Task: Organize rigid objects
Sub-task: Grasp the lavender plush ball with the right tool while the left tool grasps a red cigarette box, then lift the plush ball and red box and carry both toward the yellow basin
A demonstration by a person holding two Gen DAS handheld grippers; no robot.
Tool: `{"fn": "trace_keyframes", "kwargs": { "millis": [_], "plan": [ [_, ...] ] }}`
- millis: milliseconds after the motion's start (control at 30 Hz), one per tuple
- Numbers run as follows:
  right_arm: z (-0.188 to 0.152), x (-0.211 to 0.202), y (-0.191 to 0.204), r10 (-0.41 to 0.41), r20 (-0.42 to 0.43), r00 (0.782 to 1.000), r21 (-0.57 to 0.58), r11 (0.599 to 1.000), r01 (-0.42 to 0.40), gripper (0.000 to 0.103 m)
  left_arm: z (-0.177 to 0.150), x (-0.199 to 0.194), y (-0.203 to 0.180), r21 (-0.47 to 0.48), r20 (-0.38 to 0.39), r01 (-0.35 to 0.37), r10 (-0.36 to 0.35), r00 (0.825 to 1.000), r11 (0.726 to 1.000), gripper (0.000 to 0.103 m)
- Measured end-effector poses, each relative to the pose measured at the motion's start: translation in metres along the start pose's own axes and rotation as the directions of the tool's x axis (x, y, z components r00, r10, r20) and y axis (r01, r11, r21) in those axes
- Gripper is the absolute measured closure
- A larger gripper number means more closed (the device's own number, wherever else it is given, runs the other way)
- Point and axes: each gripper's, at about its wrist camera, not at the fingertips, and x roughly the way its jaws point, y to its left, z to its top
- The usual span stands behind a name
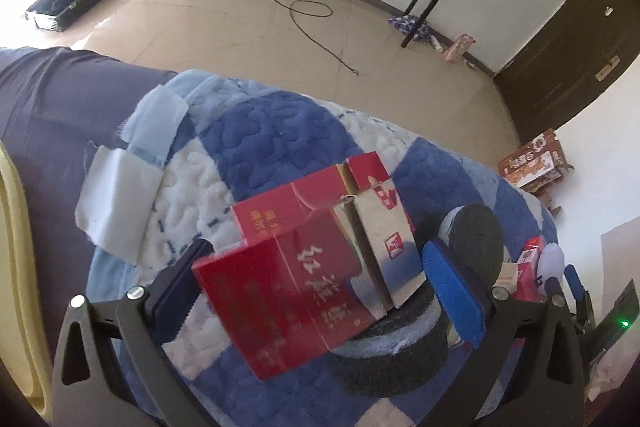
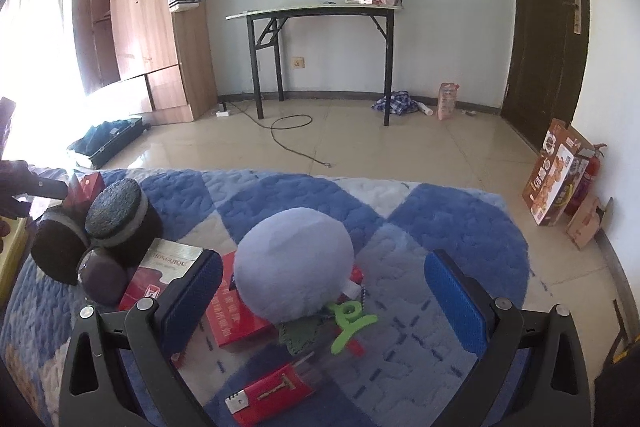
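Observation:
In the left wrist view my left gripper is open around a red cardboard box with its lid flaps open; the box sits tilted between the fingers, not touched by the right pad. It rests against dark round sponge discs. In the right wrist view my right gripper is open above a pale blue plush ball, a green clip, a flat red box and a red lighter. The discs lie at the left.
Everything lies on a blue and white quilted blanket on a bed. A silver-red box lies by the discs. A folding table, a wardrobe, a dark door and cardboard boxes stand beyond.

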Motion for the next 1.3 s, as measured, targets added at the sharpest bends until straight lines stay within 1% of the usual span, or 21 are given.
{"fn": "trace_keyframes", "kwargs": {
  "millis": [100,167,200,233,267,300,333,400,433,467,500,533,567,733,833,900,933,1100,1200,1233,1300],
  "plan": [
    [-0.002,0.004,0.006,-0.02,-0.015,1.0,-0.044,0.999,0.02,0.0,-0.002,-0.001,0.004,0.002,0.019,0.037,-0.037,0.999,0.999,0.005],
    [-0.001,0.005,0.013,-0.039,-0.007,0.999,-0.085,0.996,0.038,0.0,-0.004,-0.003,0.008,-0.003,0.025,0.058,-0.058,0.998,0.998,0.006],
    [0.0,0.006,0.016,-0.043,0.006,0.999,-0.103,0.994,0.043,0.001,-0.005,-0.005,0.01,-0.003,0.029,0.066,-0.066,0.997,0.998,0.008],
    [0.002,0.007,0.019,-0.048,0.018,0.999,-0.114,0.992,0.05,0.001,-0.005,-0.007,0.011,0.0,0.035,0.073,-0.073,0.997,0.997,0.013],
    [0.004,0.009,0.02,-0.047,0.021,0.999,-0.118,0.992,0.05,0.002,-0.005,-0.011,0.012,0.006,0.048,0.08,-0.08,0.996,0.997,0.031],
    [0.005,0.011,0.021,-0.04,0.018,0.999,-0.122,0.992,0.042,0.007,-0.003,-0.015,0.014,0.004,0.059,0.093,-0.093,0.994,0.996,0.035],
    [0.004,0.014,0.022,-0.035,0.014,0.999,-0.124,0.992,0.037,0.016,-0.001,-0.019,0.015,0.005,0.06,0.097,-0.097,0.994,0.995,0.036],
    [0.004,0.02,0.023,-0.039,0.002,0.999,-0.128,0.991,0.038,0.022,0.001,-0.018,0.012,0.039,0.048,0.097,-0.099,0.994,0.994,0.036],
    [0.003,0.023,0.023,-0.03,-0.005,1.0,-0.129,0.991,0.029,0.024,0.002,-0.015,0.013,0.039,0.04,0.1,-0.101,0.994,0.994,0.036],
    [0.002,0.025,0.023,-0.018,-0.011,1.0,-0.13,0.991,0.016,0.028,0.002,-0.013,0.015,0.022,0.026,0.121,-0.121,0.992,0.992,0.036],
    [0.002,0.026,0.023,-0.013,-0.012,1.0,-0.133,0.991,0.011,0.038,0.002,-0.011,0.017,0.008,0.02,0.145,-0.145,0.989,0.989,0.036],
    [0.002,0.026,0.023,-0.009,-0.009,1.0,-0.135,0.991,0.008,0.044,0.001,-0.011,0.02,-0.006,0.023,0.166,-0.166,0.986,0.986,0.036],
    [0.002,0.025,0.023,-0.004,-0.004,1.0,-0.138,0.99,0.004,0.044,0.001,-0.011,0.022,-0.01,0.03,0.178,-0.178,0.984,0.984,0.037],
    [0.0,0.018,0.019,0.014,0.023,1.0,-0.132,0.991,-0.011,0.045,-0.005,-0.016,0.032,-0.024,0.07,0.239,-0.237,0.969,0.971,0.046],
    [-0.002,0.015,0.015,0.021,0.044,0.999,-0.117,0.993,-0.016,0.045,-0.007,-0.025,0.039,-0.02,0.099,0.287,-0.284,0.954,0.958,0.058],
    [-0.004,0.013,0.013,0.025,0.056,0.998,-0.103,0.994,-0.019,0.045,-0.007,-0.033,0.043,-0.017,0.115,0.328,-0.324,0.939,0.945,0.066],
    [-0.004,0.011,0.012,0.028,0.063,0.998,-0.098,0.995,-0.022,0.045,-0.007,-0.037,0.043,-0.009,0.122,0.339,-0.336,0.934,0.941,0.067],
    [-0.007,0.01,0.009,0.039,0.07,0.997,-0.084,0.996,-0.033,0.045,-0.01,-0.043,0.038,0.036,0.137,0.364,-0.365,0.921,0.931,0.073],
    [-0.007,0.01,0.009,0.04,0.069,0.997,-0.084,0.996,-0.035,0.045,-0.013,-0.048,0.036,0.057,0.172,0.375,-0.379,0.909,0.925,0.076],
    [-0.007,0.01,0.008,0.04,0.069,0.997,-0.083,0.996,-0.034,0.045,-0.014,-0.051,0.036,0.066,0.186,0.385,-0.39,0.902,0.921,0.077],
    [-0.006,0.01,0.008,0.042,0.074,0.996,-0.08,0.996,-0.036,0.045,-0.016,-0.054,0.036,0.081,0.202,0.388,-0.396,0.896,0.918,0.078]
  ]
}}
